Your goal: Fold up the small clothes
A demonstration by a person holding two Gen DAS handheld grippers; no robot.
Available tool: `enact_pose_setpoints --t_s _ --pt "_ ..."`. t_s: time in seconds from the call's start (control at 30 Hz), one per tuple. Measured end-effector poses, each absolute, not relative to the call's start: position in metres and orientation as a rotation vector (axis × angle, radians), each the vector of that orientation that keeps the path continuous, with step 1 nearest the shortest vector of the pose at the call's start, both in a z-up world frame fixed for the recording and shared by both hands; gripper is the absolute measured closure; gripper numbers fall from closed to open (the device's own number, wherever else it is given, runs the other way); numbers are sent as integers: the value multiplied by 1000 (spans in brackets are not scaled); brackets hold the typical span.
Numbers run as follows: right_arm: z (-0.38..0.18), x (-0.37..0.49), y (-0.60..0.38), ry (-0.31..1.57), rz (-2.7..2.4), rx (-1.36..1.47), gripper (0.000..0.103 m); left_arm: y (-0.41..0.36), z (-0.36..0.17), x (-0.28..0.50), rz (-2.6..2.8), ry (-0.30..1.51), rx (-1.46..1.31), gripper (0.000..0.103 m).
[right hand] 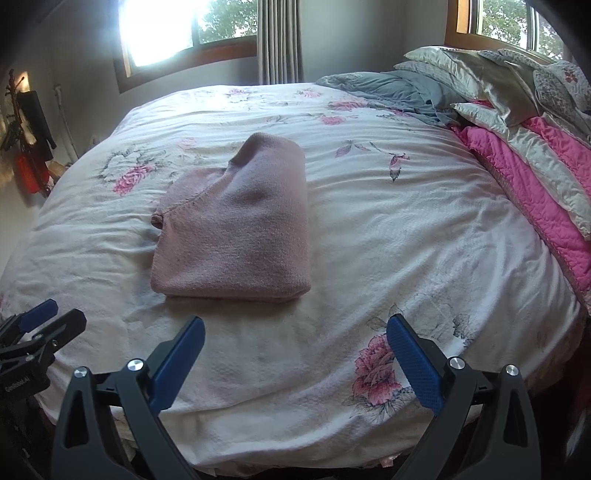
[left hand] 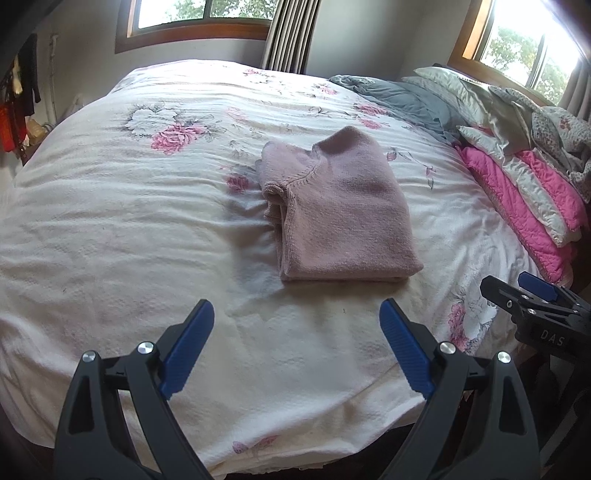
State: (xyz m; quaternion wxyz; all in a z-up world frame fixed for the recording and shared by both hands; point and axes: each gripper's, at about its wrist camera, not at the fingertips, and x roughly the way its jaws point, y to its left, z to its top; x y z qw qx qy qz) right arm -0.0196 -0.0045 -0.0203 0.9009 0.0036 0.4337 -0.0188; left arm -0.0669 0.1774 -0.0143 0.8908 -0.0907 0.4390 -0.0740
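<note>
A dusty-pink knit sweater (left hand: 340,210) (right hand: 240,225) lies folded into a compact stack on the white floral bedspread (left hand: 129,221) (right hand: 388,240), near the bed's middle. My left gripper (left hand: 297,310) hovers open over the near edge of the bed, short of the sweater, with nothing between its blue pads. My right gripper (right hand: 295,326) is likewise open and empty, just in front of the sweater's near edge. Each gripper shows at the edge of the other's view: the right gripper (left hand: 532,295) and the left gripper (right hand: 40,317).
Pillows and a bright pink quilt (left hand: 524,206) (right hand: 535,177) are piled along the right side, with a grey blanket (left hand: 406,99) (right hand: 391,90) behind. Windows and a curtain (left hand: 291,33) line the far wall. Clothes hang on a rack (right hand: 29,147) at the left.
</note>
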Motion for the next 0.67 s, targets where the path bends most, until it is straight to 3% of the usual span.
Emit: enact_pose_setpoints --t_s 0.67 --pt "-28 -15 -1 904 -86 -30 4 175 -15 -69 -151 900 -191 12"
